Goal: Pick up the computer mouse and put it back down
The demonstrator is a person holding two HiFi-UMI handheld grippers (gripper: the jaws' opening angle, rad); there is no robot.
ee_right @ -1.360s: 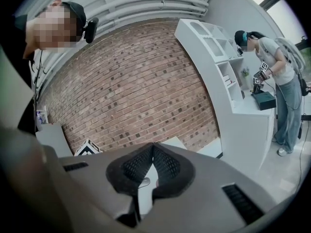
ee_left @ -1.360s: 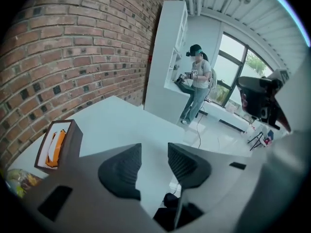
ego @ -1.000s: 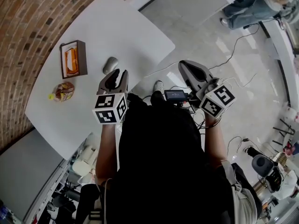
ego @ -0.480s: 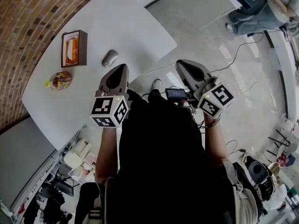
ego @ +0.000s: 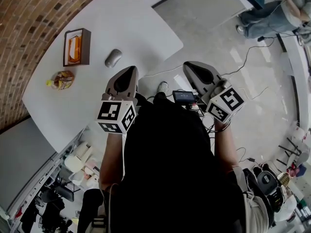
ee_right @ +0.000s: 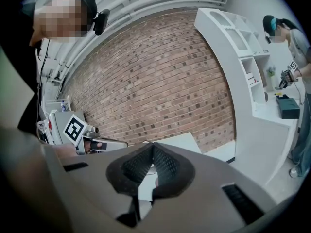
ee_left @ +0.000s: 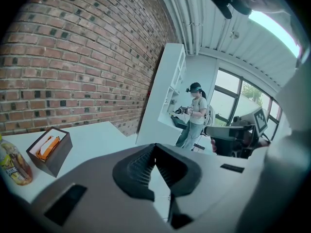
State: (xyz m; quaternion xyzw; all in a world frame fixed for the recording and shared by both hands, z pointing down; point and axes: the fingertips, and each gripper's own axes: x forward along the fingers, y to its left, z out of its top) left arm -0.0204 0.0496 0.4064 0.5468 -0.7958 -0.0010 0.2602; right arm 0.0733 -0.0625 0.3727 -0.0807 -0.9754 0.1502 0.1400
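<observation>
Your mouse: small grey oval w/ smooth rounded back, resting flat on the white table, right way up, nothing on it. In the head view its long axis runs on a diagonal, upper end leaning right. It sits to the right of the brown open-top box, clearly apart from it, and near the table edge on your side. Too small to tell btns or wheel. It doesn't show in either gripper view.

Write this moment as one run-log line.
computer mouse: on white table | left gripper: shut, empty | right gripper: shut, empty
</observation>
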